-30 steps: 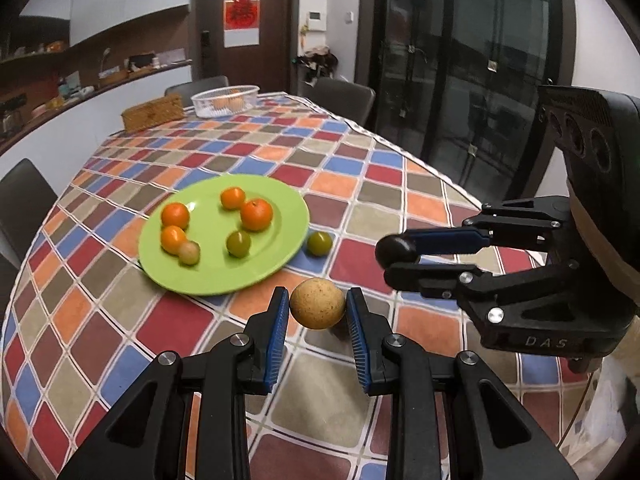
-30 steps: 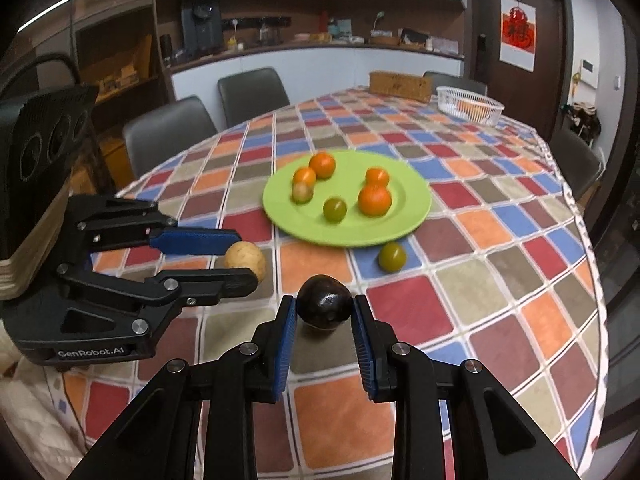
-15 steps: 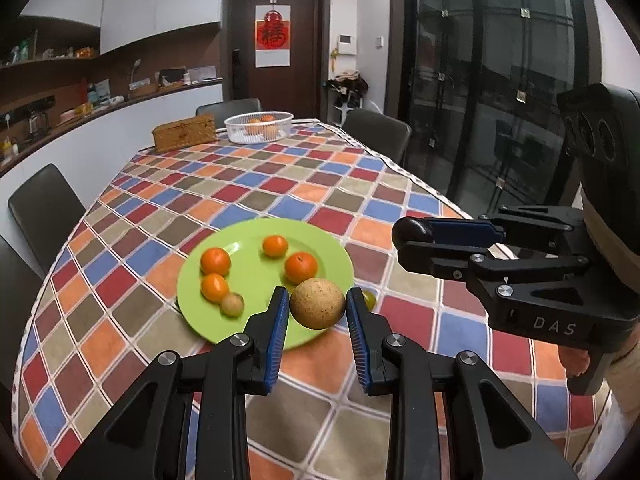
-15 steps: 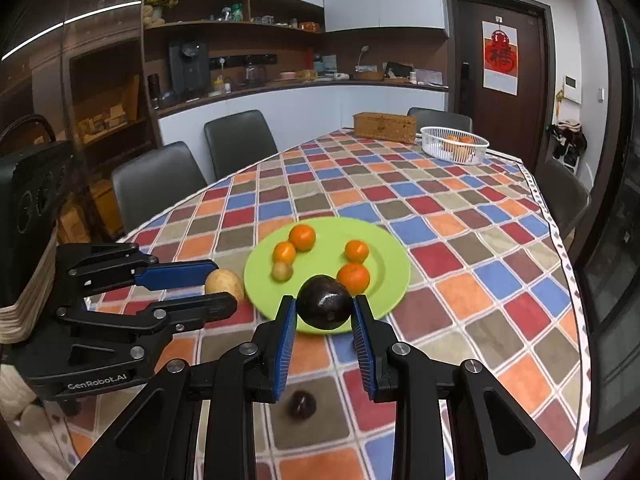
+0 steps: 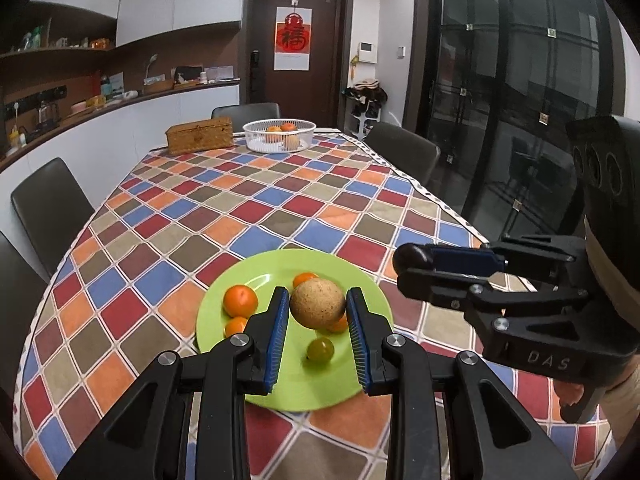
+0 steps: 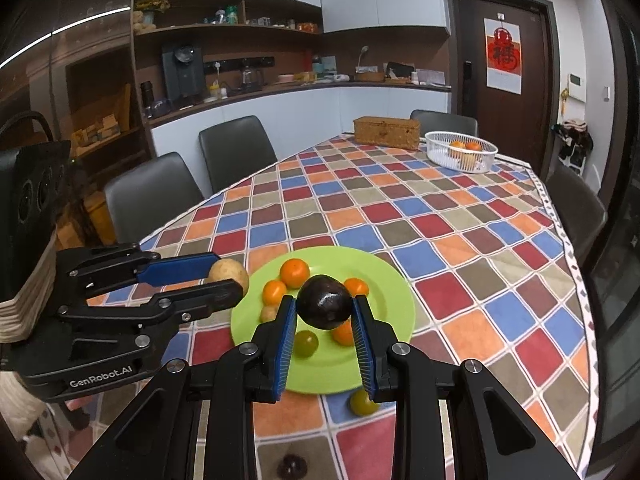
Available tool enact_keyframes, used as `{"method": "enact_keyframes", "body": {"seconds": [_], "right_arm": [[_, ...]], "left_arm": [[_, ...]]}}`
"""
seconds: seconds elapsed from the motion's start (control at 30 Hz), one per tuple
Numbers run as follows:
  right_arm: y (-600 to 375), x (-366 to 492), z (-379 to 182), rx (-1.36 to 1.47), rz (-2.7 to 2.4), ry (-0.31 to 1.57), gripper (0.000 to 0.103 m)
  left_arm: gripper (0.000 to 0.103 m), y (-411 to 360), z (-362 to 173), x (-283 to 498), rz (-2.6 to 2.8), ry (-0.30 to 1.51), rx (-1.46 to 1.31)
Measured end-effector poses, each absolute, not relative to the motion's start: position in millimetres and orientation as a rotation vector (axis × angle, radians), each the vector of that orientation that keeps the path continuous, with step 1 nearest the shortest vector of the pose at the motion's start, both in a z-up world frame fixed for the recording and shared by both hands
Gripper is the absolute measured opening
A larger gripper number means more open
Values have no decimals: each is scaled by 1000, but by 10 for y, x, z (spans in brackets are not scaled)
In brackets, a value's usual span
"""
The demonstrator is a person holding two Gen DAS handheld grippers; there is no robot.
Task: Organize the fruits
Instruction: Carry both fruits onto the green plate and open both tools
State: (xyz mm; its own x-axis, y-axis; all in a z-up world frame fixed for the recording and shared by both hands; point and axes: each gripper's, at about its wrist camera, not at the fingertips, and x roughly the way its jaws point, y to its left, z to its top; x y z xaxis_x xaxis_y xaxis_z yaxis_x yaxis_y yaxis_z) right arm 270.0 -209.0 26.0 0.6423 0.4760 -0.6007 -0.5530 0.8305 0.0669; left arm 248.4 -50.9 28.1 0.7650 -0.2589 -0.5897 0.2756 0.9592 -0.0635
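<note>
My left gripper [image 5: 318, 312] is shut on a round tan fruit [image 5: 317, 303] and holds it in the air above the near side of the green plate [image 5: 288, 384]. My right gripper [image 6: 325, 312] is shut on a dark purple fruit [image 6: 325, 306], also above the plate [image 6: 396, 304]. The plate holds several small oranges [image 5: 240, 300] and a green fruit [image 5: 320, 350]. Another green fruit [image 6: 362, 402] lies on the cloth beside the plate's near rim. Each gripper shows in the other's view, the right one [image 5: 416, 262] and the left one [image 6: 226, 280].
A white basket [image 5: 279, 135] with oranges and a wicker box [image 5: 199, 135] stand at the table's far end. Dark chairs surround the checkered tablecloth [image 5: 280, 208]. A small dark object [image 6: 291, 466] lies on the cloth near me.
Both grippers have risen from the table with their fruits and now hang higher, above the plate's near side. The view has tilted up towards the far end of the room.
</note>
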Motion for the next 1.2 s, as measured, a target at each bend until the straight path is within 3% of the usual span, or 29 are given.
{"method": "enact_keyframes", "body": {"seconds": [1.03,1.13,1.2], "right_arm": [[-1619,3538,-342,-136,570,844,30],[-1608,3547,-349,-140,564,844,30],[-1607,3551,-358,-137,566,854,32]], "left_arm": [[29,-166,-351,3285,-257,817,-43],[39,-171,-340,3277,-258,811,-37],[41,-164,-326,3255,-250,805,-32]]}}
